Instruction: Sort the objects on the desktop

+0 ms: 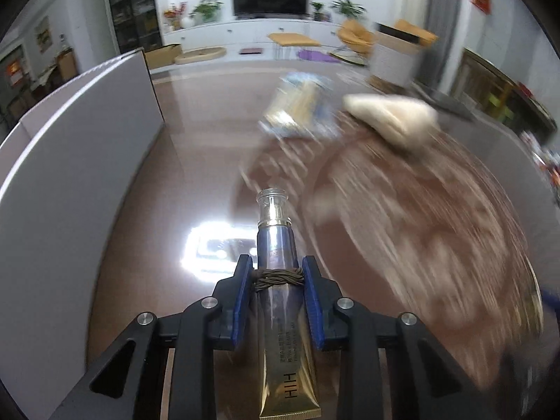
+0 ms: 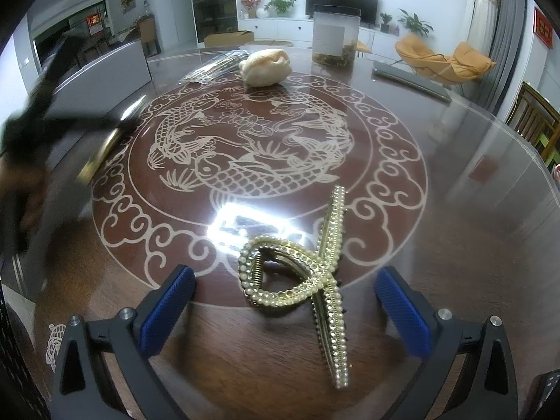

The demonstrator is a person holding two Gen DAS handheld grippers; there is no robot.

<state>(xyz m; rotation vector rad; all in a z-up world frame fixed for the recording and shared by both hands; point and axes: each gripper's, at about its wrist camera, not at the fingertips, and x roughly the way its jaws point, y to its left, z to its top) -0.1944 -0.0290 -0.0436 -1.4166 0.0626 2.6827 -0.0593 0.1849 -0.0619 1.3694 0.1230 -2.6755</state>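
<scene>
The left gripper (image 1: 277,274) is clamping one cosmetic tube (image 1: 280,280) between its two blue pads, jaws drawn in tight against the tube's sides. The tube is showing a clear faceted cap at the far end, a gold collar below it, a metallic blue-violet body fading to gold, and a flat crimped gold tail at the near end bearing dark printed lettering. One brown hair tie (image 1: 279,275) is wrapping around the tube at the level of the pads. The tube is pointing away from the camera, held above the table (image 1: 147,189); whether it is touching the surface cannot be told.

The right gripper (image 2: 285,301) is standing wide open, its two blue pads well apart and gripping nothing. One hair claw clip (image 2: 308,280) is lying on the table between them, touching neither pad. The clip is gold, set with rows of small pearl-like beads and clear stones, shaped as a crossed loop with a coil spring showing at its left side.

The table is dark brown and glossy, carrying a pale circular fish-and-scroll pattern. At its far side, one cream-coloured pouch (image 2: 265,67) is resting, with one foil packet (image 2: 217,64) just to its left and one clear cylindrical jar (image 2: 335,35) further right. One grey box (image 1: 70,175) is standing at the left edge.

In the right wrist view, the left gripper appears as a dark blur at the far left.
</scene>
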